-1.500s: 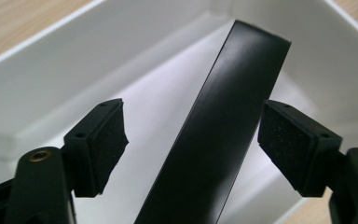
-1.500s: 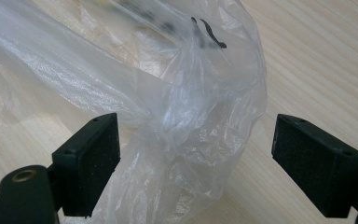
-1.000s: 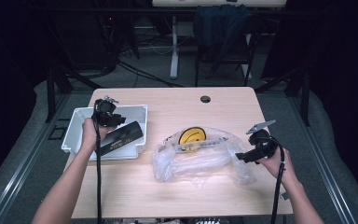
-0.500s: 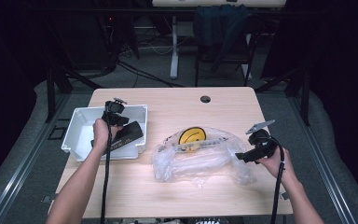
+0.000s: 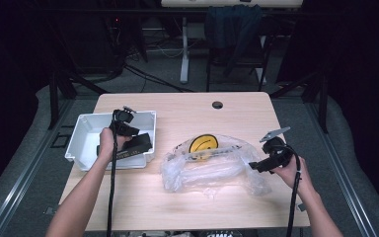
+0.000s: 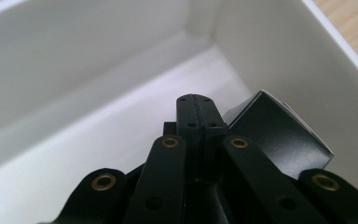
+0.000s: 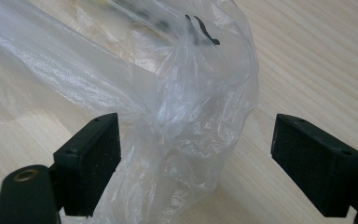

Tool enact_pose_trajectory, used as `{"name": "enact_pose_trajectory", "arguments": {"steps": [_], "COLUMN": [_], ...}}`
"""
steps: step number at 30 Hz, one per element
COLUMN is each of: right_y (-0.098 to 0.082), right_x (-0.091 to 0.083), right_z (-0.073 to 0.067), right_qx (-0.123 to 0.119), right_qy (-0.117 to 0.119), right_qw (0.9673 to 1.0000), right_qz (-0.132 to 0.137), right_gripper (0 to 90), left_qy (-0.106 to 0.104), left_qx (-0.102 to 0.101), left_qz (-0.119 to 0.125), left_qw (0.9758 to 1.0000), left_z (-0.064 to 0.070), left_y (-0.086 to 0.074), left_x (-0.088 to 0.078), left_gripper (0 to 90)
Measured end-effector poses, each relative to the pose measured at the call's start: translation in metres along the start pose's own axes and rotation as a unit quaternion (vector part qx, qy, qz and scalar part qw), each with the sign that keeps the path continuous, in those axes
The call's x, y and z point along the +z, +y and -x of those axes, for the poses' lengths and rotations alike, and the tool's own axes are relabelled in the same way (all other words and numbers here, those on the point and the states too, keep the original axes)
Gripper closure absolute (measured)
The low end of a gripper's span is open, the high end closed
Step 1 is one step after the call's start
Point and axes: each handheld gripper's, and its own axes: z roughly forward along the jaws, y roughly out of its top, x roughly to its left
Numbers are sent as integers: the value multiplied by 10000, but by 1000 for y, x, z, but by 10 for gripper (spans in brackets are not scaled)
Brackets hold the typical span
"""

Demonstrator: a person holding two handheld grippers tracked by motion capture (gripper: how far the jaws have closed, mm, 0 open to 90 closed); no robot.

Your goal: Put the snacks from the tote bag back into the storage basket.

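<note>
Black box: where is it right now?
High view: the black box lies in the white bin at the table's left, against its right wall, just right of the left tool; the clear plastic bag is further right.

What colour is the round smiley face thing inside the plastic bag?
Yellow, with a black smile. The round smiley-face disc shows best in the high view, under the clear crinkled plastic bag.
</note>
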Motion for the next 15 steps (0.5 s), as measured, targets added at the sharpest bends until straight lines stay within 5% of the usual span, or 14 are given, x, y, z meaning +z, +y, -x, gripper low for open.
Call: {"name": "enact_pose_trajectory", "arguments": {"steps": [6, 15], "right_y": [0, 1], "right_x": [0, 0], "right_z": [0, 0], "right_qx": [6, -5], "right_qy": [7, 23], "right_qw": [10000, 10000], "right_qz": [8, -12], "right_gripper": [154, 154], "left_qy": [-26, 52], "left_qx": [127, 48], "left_qz": [-126, -179], "left_qw": [9998, 9998], "left_z": [3, -5], "left_y": [-8, -17], "left_x": [1, -3], "left_gripper": [900, 900]}}
